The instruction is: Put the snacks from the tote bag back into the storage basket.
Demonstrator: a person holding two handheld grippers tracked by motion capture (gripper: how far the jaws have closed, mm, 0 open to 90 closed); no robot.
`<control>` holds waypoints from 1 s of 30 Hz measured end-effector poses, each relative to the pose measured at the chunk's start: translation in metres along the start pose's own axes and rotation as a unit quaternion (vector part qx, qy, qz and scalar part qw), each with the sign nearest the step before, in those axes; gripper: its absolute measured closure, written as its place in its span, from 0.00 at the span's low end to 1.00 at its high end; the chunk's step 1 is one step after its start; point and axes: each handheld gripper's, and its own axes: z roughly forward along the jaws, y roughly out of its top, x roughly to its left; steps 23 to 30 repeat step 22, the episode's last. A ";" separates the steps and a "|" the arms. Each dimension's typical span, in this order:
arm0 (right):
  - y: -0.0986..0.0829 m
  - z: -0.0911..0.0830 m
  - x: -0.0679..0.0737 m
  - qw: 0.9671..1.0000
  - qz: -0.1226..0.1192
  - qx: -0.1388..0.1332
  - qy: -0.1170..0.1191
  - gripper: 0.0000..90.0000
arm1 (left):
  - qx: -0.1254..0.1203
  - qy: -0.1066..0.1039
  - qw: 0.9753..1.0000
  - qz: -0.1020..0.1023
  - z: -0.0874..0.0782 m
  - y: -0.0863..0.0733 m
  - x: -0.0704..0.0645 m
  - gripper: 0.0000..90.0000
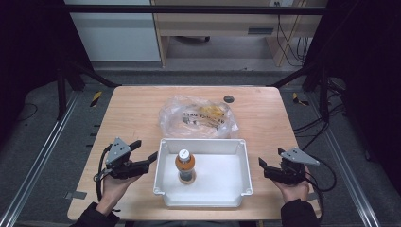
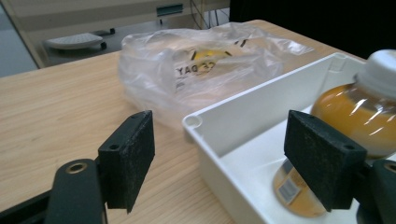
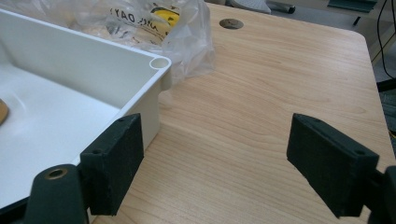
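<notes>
A white plastic bin [image 1: 239,163] sits at the table's near middle, and a bottle of orange drink with a white cap [image 1: 185,165] stands upright in it. My left gripper [image 1: 145,150] is open and holds nothing, just left of the bin's far-left corner. In the left gripper view, the left gripper [image 2: 224,156] frames that bin corner [image 2: 194,122], with the bottle [image 2: 359,112] behind the right pad. My right gripper [image 1: 269,160] is open and holds nothing, a little right of the bin. In the right gripper view, the right gripper [image 3: 219,168] is over bare wood beside the bin wall [image 3: 93,60].
A crumpled clear plastic bag [image 1: 198,117] with yellow contents and printed lettering lies just behind the bin, touching its far wall; the bag [image 2: 201,65] [image 3: 154,23] appears in both gripper views. A round cable hole [image 1: 229,99] sits near the far edge. Black frame posts stand at the table's far corners.
</notes>
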 end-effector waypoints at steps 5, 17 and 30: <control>-0.001 0.000 0.000 1.000 -0.004 0.001 -0.002 0.21 | 0.010 0.012 1.000 -0.002 -0.004 -0.012 0.011 0.26; -0.002 0.001 0.001 1.000 -0.019 0.010 -0.007 0.20 | 0.046 0.039 0.998 -0.013 -0.003 -0.041 0.035 0.27; -0.003 0.001 0.002 1.000 -0.021 0.014 -0.009 0.20 | 0.071 0.045 0.996 -0.013 0.004 -0.049 0.041 0.28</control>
